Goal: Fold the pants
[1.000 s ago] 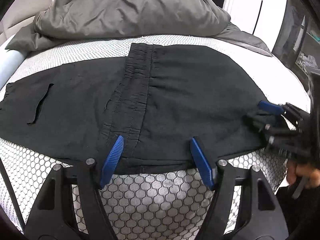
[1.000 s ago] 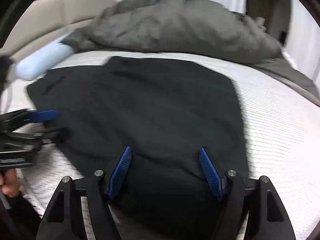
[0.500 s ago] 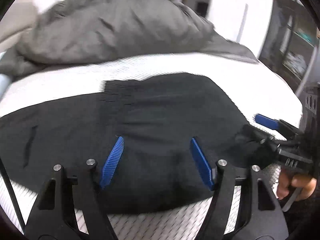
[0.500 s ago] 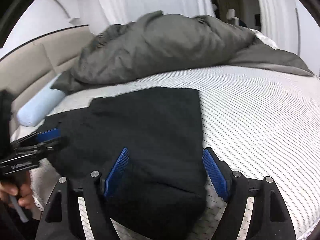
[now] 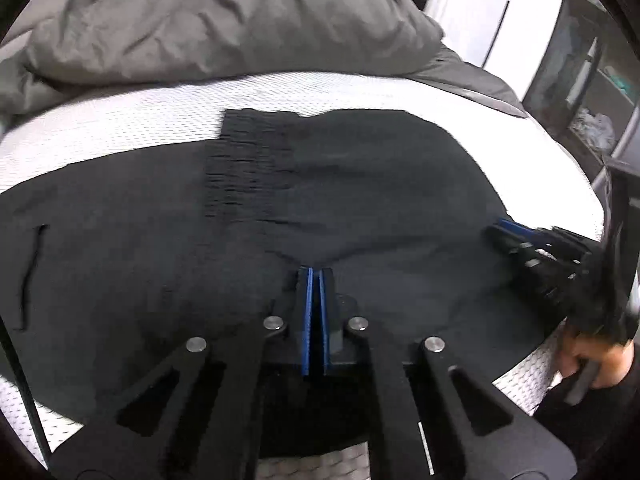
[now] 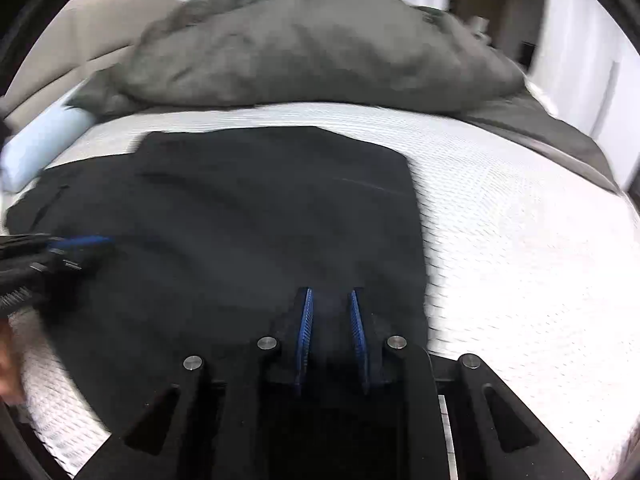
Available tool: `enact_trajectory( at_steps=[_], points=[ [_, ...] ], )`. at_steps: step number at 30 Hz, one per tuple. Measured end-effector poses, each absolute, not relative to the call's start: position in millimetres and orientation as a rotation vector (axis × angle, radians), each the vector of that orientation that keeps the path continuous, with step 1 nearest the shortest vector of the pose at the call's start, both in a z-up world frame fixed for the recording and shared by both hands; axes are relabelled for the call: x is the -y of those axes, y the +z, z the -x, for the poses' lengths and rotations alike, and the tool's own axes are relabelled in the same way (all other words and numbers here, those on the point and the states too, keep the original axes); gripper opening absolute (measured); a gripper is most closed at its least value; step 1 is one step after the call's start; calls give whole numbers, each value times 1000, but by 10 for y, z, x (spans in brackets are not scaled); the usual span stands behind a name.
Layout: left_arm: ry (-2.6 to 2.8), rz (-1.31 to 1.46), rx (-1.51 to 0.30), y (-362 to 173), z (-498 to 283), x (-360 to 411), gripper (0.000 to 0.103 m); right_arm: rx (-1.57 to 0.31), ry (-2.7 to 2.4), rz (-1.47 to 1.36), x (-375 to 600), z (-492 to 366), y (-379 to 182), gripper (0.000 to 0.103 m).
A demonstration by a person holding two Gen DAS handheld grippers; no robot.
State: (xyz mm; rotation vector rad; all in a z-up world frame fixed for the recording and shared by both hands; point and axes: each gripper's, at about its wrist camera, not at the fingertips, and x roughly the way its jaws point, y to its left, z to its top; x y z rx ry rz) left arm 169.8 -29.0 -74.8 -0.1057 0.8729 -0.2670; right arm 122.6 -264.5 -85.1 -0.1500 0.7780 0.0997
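Pinching shut a moment ago, the left gripper now clamps the black pants' near edge. The right gripper is closing on cloth too, so a lift-and-fold looks imminent.

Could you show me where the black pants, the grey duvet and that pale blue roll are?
black pants (image 5: 360,184): left wrist view, on the flat cloth right of the waistband.
grey duvet (image 6: 320,52): right wrist view, middle of the heap.
pale blue roll (image 6: 44,148): right wrist view, its side.

No writing (labels or numbers) is legible.
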Motion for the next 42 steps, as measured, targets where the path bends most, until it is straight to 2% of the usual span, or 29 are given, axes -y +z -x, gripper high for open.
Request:
enact_trajectory(
  at_steps=[2,4,7,8,10,11,12,16,18,22,28,32,36,39,42],
  points=[
    [-261,124,-875,-739,-1684,212,3,-787,150,51,2822,-1225,-831,19],
    [-246,131,-873,-696,-1668,192,3,-767,163,51,2843,-1180,-779,28],
    [-258,153,-838,-510,-1631,228,4,-720,170,74,2767,-1102,-685,33],
    [-273,147,-815,-417,-1646,285,7,-712,192,61,2728,-1076,-645,34],
    [-289,99,-822,-327,-1745,414,27,-719,214,71,2639,-1109,-587,38],
    [-292,75,-829,-301,-1828,471,41,-724,230,100,2559,-1162,-556,38],
    [-299,65,-837,-294,-1913,521,45,-738,254,130,2475,-1224,-530,38],
    [-301,109,-889,-519,-2298,567,45,-813,330,169,2213,-1593,-557,39],
    [-270,95,-936,-732,-2393,553,37,-856,352,171,2130,-1728,-700,39],
    [-304,147,-914,-743,-2382,409,27,-872,337,270,2170,-1766,-871,38],
    [-302,133,-900,-715,-2300,313,25,-876,214,175,2777,-1898,-833,38],
    [-264,105,-876,-591,-2178,323,26,-844,197,278,2646,-1827,-787,39],
    [-292,101,-855,-412,-2330,388,26,-793,286,207,2554,-1776,-538,40],
    [-271,73,-918,-564,-2608,503,26,-793,351,177,2320,-1972,-421,41],
    [-263,81,-923,-716,-2707,486,25,-857,403,175,2108,-2198,-627,41]
  ],
)
